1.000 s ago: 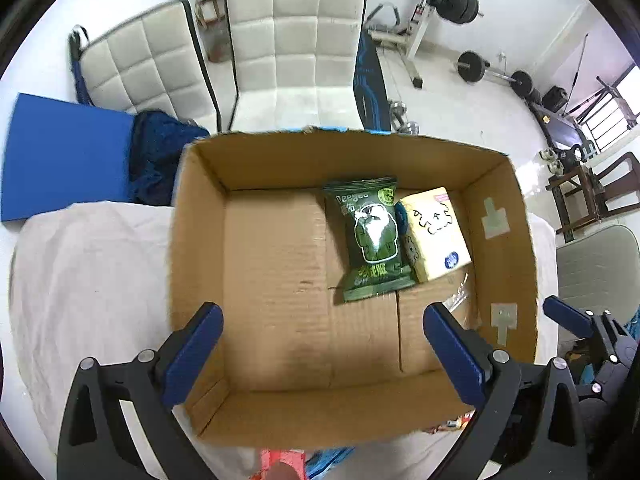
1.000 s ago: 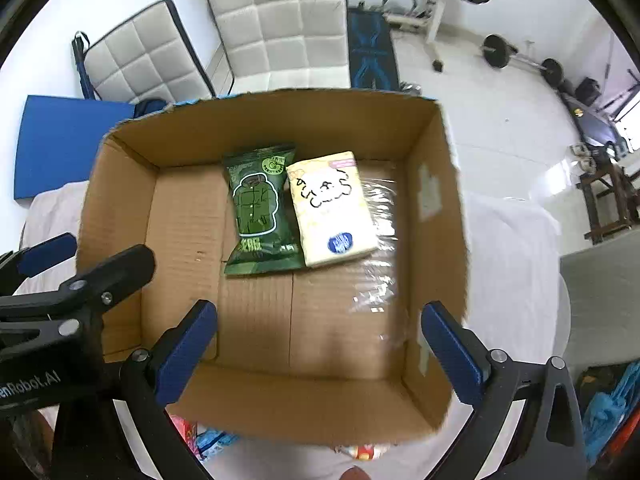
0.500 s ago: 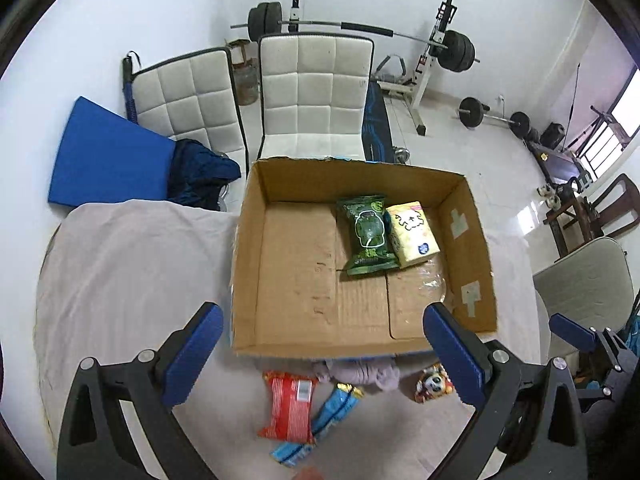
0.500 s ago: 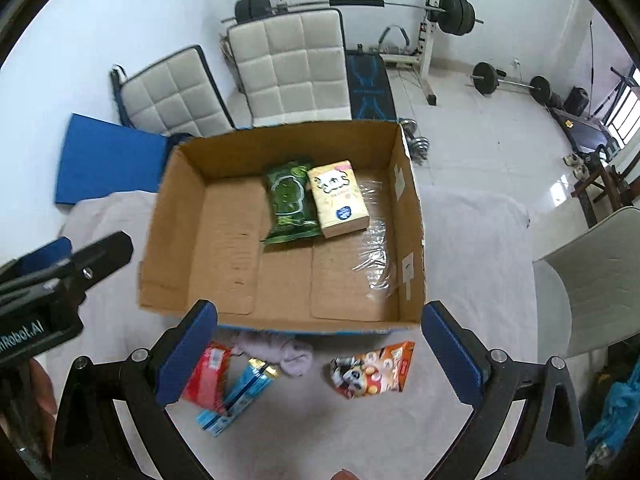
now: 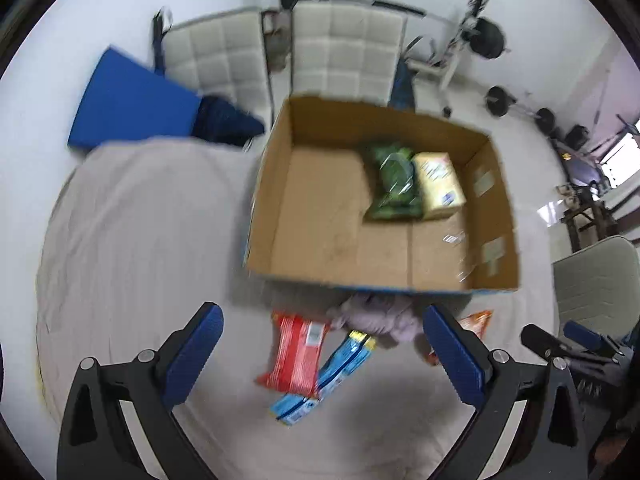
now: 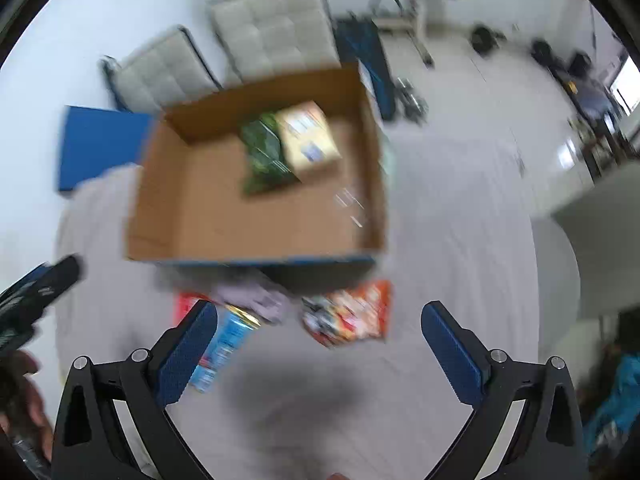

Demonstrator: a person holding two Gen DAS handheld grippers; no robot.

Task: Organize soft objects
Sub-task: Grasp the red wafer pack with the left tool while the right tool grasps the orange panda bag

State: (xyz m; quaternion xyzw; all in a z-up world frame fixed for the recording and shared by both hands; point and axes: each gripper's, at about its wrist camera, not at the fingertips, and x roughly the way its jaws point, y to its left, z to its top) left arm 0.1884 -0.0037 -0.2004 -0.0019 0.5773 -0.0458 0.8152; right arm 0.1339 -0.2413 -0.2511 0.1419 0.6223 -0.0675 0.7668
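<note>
2 claws, both spread wide and holding nothing, hang above a cloth-covered worktop (image 5: 132, 240). Left claw (image 5: 320, 344): its blue pads frame a red packet (image 5: 298, 356) and a blue packet (image 5: 332, 376), which lie touching, the blue one to the right of the red and slightly nearer the claw. Just beyond them a crumpled lilac cloth (image 5: 376, 316) rests against the near wall of an open cardboard box (image 5: 272, 200). An orange packet (image 5: 476, 320) shows partly behind the right pad. Inside the box, toward its far right corner, a green packet (image 5: 394, 184) lies side by side with a yellow tissue pack (image 5: 438, 184), the 2 touching; the rest of the box floor is bare cardboard.

Right claw (image 6: 320, 340): the orange packet (image 6: 352, 316) lies just ahead, between the pads and slightly right of centre. The blue packet (image 6: 224, 344) lies beside the left pad, the lilac cloth (image 6: 252, 300) beyond it, and a corner of the red packet (image 6: 186, 306) shows behind that pad. The box (image 6: 160, 208) stands beyond, with the green packet (image 6: 264, 156) and tissue pack (image 6: 308, 140) near its far wall. Both views are motion-blurred.

2 white padded chairs (image 5: 280, 56) stand beyond the worktop.
</note>
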